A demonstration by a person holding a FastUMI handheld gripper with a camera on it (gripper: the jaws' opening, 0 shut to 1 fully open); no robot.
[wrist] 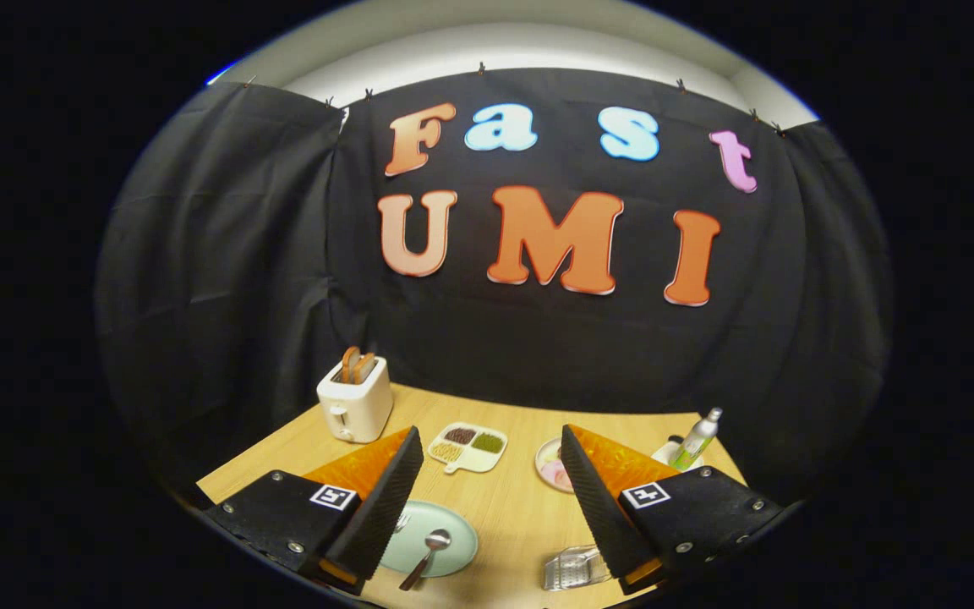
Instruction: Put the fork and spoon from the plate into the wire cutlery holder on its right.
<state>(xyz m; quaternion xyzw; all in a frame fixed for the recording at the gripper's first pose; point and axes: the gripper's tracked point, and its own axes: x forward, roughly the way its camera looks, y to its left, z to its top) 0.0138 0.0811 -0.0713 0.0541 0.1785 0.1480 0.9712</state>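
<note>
My gripper [487,507] is open above the wooden table, its two black-padded fingers [381,499] spread wide with nothing between them. A pale green plate [445,550] lies just inside the left finger. On it rests a spoon [426,556], its handle pointing toward me over the plate's rim. The fork [402,522] peeks out beside the left finger, mostly hidden behind it. The wire cutlery holder [573,568] sits on the table to the right of the plate, partly covered by the right finger [601,507].
A white toaster [356,404] with bread slices stands at the table's far left. A divided white dish [468,446] of foods lies in the middle, a pink plate [553,467] behind the right finger, and a spray bottle [697,438] with a small white dish at the far right.
</note>
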